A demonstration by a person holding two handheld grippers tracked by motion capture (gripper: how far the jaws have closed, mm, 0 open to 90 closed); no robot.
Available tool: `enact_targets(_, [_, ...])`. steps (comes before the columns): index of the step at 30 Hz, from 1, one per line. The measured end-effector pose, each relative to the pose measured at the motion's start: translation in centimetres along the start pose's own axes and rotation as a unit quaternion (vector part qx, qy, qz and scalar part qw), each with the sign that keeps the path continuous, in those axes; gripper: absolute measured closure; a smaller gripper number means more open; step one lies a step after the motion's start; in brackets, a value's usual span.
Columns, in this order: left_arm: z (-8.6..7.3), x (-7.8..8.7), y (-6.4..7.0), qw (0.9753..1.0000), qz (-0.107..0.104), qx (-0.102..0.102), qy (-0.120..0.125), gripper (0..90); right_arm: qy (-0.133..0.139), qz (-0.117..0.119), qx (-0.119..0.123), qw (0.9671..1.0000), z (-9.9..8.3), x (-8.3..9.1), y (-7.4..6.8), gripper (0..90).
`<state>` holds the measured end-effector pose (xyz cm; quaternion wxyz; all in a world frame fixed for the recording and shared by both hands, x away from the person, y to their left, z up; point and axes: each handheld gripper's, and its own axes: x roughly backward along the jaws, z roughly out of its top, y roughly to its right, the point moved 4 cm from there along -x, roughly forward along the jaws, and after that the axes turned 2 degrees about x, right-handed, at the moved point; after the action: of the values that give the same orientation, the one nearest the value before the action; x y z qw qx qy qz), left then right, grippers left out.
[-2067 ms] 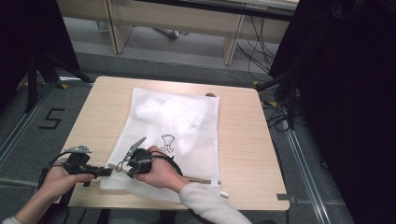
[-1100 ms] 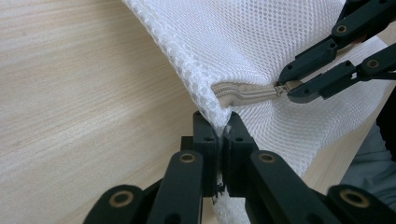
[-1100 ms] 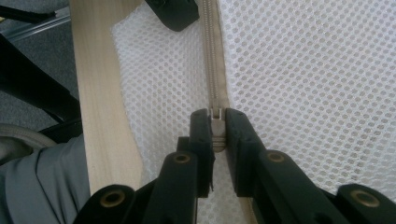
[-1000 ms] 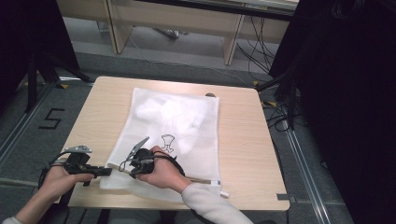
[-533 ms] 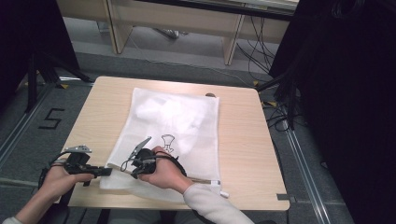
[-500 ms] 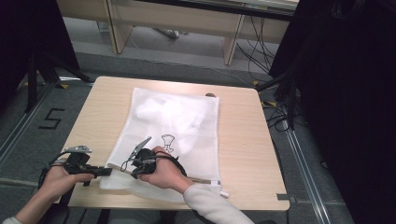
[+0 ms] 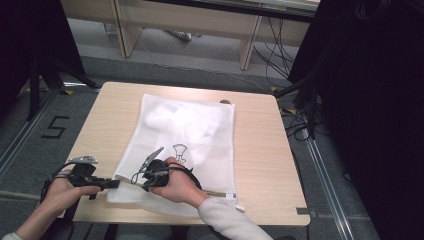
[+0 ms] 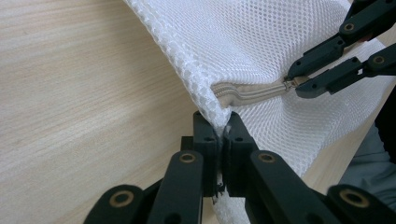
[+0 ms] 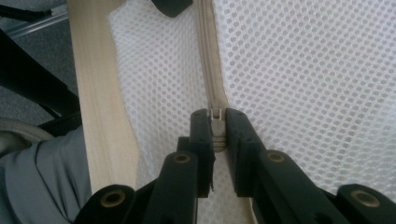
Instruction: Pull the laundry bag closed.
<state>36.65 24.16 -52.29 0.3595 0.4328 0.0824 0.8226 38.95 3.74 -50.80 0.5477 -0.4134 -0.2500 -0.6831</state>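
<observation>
While a white mesh bag (image 7: 185, 135) lies flat on the table (image 7: 260, 150), the left gripper (image 8: 219, 135) is clenched on its near corner — just beside the zipper (image 8: 247, 93) end. The right gripper (image 9: 217, 130) is clamped on the zipper pull (image 9: 215, 116), close to the left one.
</observation>
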Motion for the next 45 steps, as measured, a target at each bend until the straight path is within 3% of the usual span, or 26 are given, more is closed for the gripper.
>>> enact_targets(15, [0.0, -0.1, 0.0, 0.9999, 0.008, 0.000, 0.007, 85.8, 0.001, 0.000, -0.002, 1.0000, -0.5, 0.5, 0.1, 82.7])
enact_targets(31, [0.0, -0.1, -0.1, 1.0000, 0.007, 0.001, -0.001, 85.8, 0.000, 0.002, 0.000, 1.0000, -1.1, 0.7, 0.0, 82.7])
enact_targets(36, [0.0, 0.0, -0.1, 1.0000, 0.008, 0.000, -0.001, 85.8, -0.002, 0.000, -0.009, 1.0000, -1.4, 0.8, 0.1, 82.6])
enact_targets(45, [0.0, 0.0, -0.1, 1.0000, 0.008, 0.000, 0.000, 85.8, 0.002, 0.002, -0.002, 1.0000, -1.6, 1.0, 0.2, 82.7])
